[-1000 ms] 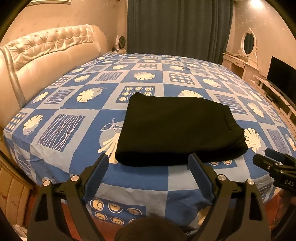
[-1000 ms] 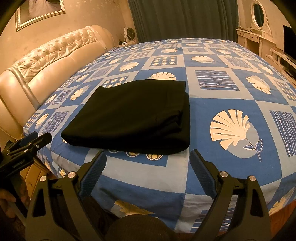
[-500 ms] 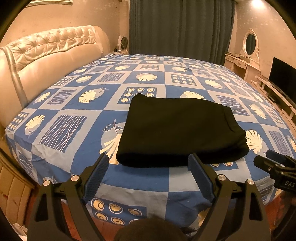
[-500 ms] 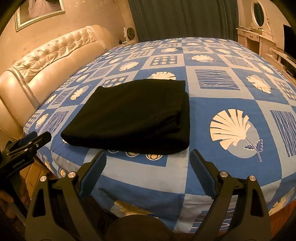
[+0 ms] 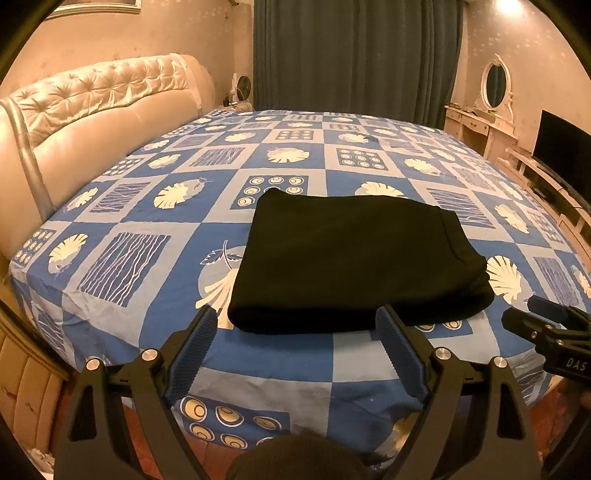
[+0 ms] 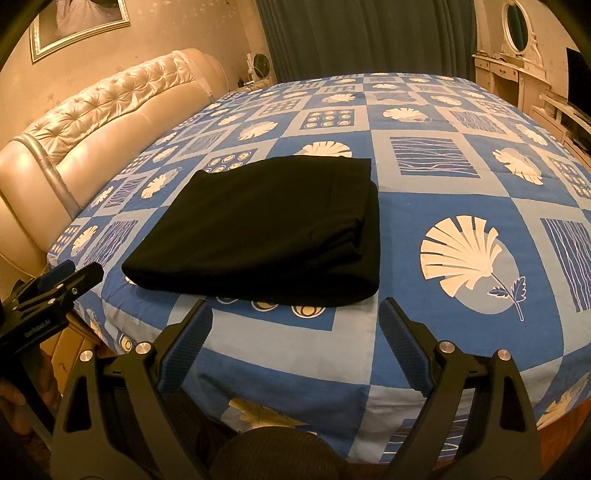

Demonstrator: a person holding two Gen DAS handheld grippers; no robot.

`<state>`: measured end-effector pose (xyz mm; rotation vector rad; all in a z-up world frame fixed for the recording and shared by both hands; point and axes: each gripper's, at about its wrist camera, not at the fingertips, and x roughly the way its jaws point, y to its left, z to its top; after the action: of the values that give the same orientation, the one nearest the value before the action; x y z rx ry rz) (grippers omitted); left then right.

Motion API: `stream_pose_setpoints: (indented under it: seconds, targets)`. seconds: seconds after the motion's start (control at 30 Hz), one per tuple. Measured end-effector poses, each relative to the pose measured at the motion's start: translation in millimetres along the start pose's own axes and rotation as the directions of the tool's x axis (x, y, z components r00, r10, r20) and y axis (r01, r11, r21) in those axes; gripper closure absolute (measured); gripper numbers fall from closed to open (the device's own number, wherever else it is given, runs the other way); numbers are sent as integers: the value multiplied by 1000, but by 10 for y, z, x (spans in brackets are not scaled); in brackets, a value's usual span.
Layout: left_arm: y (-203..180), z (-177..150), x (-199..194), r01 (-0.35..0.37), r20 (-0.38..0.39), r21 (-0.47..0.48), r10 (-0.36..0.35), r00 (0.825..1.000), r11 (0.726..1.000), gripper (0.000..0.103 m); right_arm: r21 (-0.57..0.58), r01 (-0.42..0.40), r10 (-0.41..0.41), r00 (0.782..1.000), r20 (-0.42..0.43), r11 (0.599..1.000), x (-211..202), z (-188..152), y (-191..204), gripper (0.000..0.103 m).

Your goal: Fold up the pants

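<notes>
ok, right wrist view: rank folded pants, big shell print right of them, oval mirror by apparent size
1. Folded pants, largest.
2. Shell print.
3. Oval mirror, smallest, though it is far back in the room, so true size is unsure.

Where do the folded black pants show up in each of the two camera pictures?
Left wrist view: the pants lie centre, slightly right, just beyond the open left gripper.
Right wrist view: the pants lie left of centre, above the open right gripper.
Shared landmark: the padded headboard, upper left in both.
</notes>
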<state>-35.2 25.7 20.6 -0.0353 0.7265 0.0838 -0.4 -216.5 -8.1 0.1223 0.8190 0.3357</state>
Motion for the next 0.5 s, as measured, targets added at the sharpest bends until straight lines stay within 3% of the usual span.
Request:
stream_pose_setpoints:
  seconds: [0.5]
  targets:
    - [-20,-6,-25,10,2,-9,-10,1000,1000,17,-10,-4,3,1000,-19,1000,60,-30,-41,11]
